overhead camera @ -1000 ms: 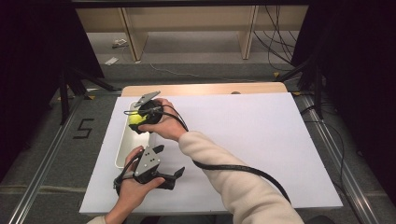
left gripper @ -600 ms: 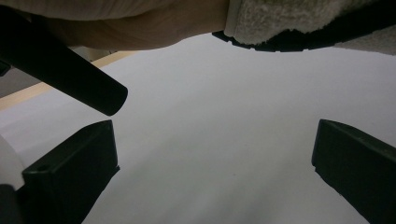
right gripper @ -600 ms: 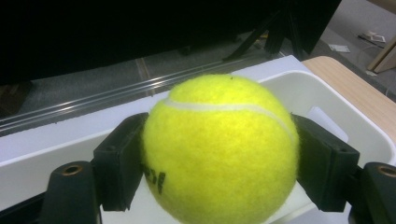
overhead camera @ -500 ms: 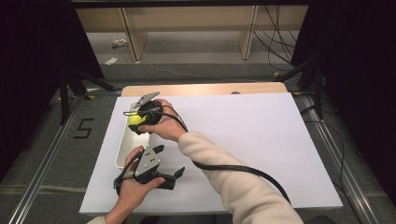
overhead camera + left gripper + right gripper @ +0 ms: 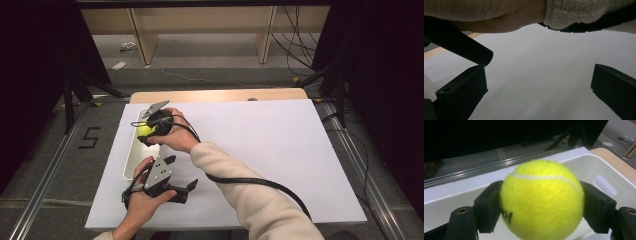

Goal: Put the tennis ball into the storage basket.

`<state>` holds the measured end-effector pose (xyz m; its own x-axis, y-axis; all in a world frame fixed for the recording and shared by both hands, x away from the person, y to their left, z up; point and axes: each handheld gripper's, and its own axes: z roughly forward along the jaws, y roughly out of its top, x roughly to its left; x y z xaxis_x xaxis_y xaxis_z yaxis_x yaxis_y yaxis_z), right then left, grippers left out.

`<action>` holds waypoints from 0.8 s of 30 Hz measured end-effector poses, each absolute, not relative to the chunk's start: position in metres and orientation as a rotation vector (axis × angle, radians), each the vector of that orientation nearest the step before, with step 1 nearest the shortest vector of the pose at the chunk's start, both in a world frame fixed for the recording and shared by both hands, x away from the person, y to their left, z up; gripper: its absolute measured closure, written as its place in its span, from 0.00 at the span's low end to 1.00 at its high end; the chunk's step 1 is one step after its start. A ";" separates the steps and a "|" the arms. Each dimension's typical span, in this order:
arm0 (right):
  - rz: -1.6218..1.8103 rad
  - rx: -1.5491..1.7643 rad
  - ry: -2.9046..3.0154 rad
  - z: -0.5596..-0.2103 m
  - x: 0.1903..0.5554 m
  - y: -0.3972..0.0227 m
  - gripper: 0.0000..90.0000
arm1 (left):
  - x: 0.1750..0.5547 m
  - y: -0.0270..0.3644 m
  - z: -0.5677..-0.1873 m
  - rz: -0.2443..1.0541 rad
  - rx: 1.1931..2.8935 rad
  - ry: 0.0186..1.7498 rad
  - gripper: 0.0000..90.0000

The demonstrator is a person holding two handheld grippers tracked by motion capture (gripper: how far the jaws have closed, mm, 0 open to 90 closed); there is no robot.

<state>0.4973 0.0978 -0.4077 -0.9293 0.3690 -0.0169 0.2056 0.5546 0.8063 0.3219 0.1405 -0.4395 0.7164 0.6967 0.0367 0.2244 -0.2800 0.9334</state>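
Overhead, the right gripper (image 5: 145, 131) pinches the tennis ball (image 5: 146, 131) above the white bin (image 5: 134, 159), unchanged from a second ago. Round, the ball has no long axis. Beside the bin, the left gripper (image 5: 537, 82) rests spread over the tabletop (image 5: 544, 75).

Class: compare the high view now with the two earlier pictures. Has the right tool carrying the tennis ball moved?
No. The right tool holds the tennis ball at the same spot over the white bin.
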 end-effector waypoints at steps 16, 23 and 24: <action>1.292 0.470 2.619 -0.411 0.496 0.100 0.29 | 0.322 0.140 -0.439 0.545 1.839 0.719 0.00; 1.283 0.468 2.625 -0.414 0.495 0.102 0.29 | 0.322 0.140 -0.439 0.546 1.838 0.719 0.00; 1.282 0.468 2.626 -0.414 0.495 0.102 0.29 | 0.322 0.140 -0.439 0.546 1.838 0.719 0.00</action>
